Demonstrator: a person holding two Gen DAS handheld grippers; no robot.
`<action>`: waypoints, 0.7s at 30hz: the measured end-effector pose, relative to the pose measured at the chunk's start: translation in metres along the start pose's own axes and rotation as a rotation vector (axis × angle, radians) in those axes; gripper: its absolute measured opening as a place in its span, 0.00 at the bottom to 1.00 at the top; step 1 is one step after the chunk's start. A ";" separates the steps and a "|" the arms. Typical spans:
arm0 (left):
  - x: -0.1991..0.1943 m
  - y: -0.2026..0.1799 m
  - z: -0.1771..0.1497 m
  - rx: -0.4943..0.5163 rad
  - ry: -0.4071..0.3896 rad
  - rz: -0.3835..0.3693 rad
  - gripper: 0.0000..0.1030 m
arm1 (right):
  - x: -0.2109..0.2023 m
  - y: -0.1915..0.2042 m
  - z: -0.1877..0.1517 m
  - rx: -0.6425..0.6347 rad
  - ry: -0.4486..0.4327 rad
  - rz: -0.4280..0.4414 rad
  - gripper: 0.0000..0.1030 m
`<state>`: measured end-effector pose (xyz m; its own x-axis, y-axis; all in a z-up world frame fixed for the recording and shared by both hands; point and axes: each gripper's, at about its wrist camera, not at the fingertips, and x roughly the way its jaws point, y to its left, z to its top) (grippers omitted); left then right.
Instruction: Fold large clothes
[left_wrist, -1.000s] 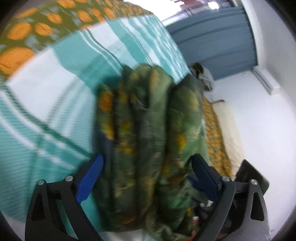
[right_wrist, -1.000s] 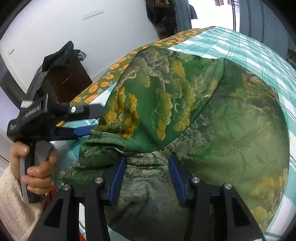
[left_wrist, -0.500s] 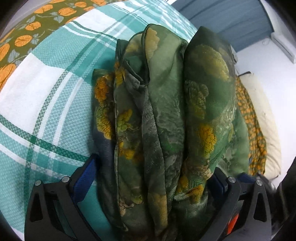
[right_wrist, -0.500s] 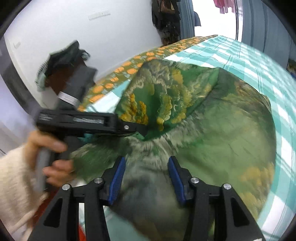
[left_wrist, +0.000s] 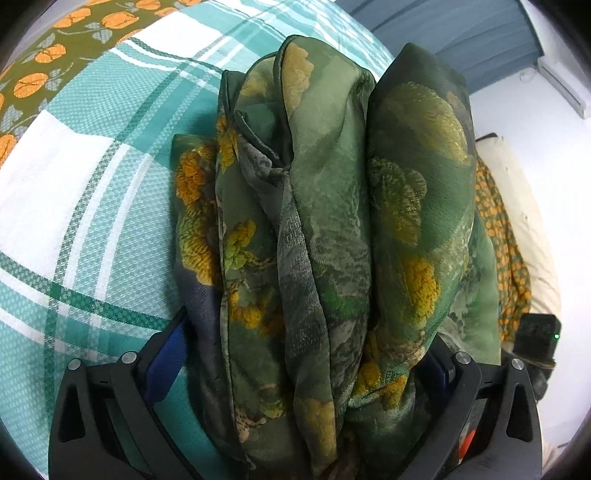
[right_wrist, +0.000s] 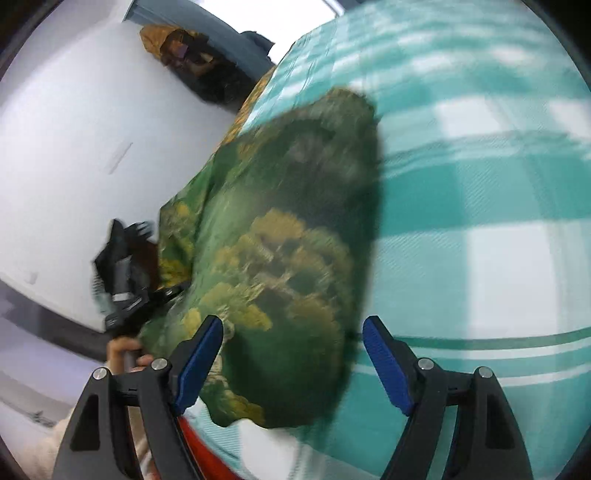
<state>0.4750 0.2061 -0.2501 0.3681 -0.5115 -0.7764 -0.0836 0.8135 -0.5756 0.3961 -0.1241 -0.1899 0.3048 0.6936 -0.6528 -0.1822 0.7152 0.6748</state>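
A green garment with yellow-orange tree print lies folded in a thick stack on the teal plaid bed cover. My left gripper has its jaws wide apart around the end of the stack, which fills the gap and hides the fingertips. In the right wrist view the garment lies as a blurred bundle on the bed cover. My right gripper is open and holds nothing, just above the bundle's near end. The left gripper shows there at the bundle's left edge.
A brown sheet with orange print edges the bed. A cream pillow lies at the right by a white wall. Blue curtains hang behind. Dark clothes hang on the wall in the right wrist view.
My right gripper has opened, let go of the garment and swung to the right. My left gripper has pushed further onto the folded stack.
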 end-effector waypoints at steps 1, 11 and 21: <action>0.002 -0.001 0.002 0.001 0.000 0.002 1.00 | 0.009 -0.002 0.004 0.005 -0.002 0.015 0.80; 0.015 -0.009 0.014 -0.059 -0.027 0.004 1.00 | 0.038 -0.009 0.014 0.038 0.051 0.025 0.73; -0.025 -0.065 -0.005 -0.001 -0.153 -0.015 0.56 | -0.007 0.053 -0.004 -0.218 -0.065 -0.024 0.62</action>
<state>0.4667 0.1647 -0.1940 0.5061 -0.4753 -0.7197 -0.0780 0.8058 -0.5870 0.3807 -0.0910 -0.1505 0.3697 0.6743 -0.6392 -0.3696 0.7379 0.5647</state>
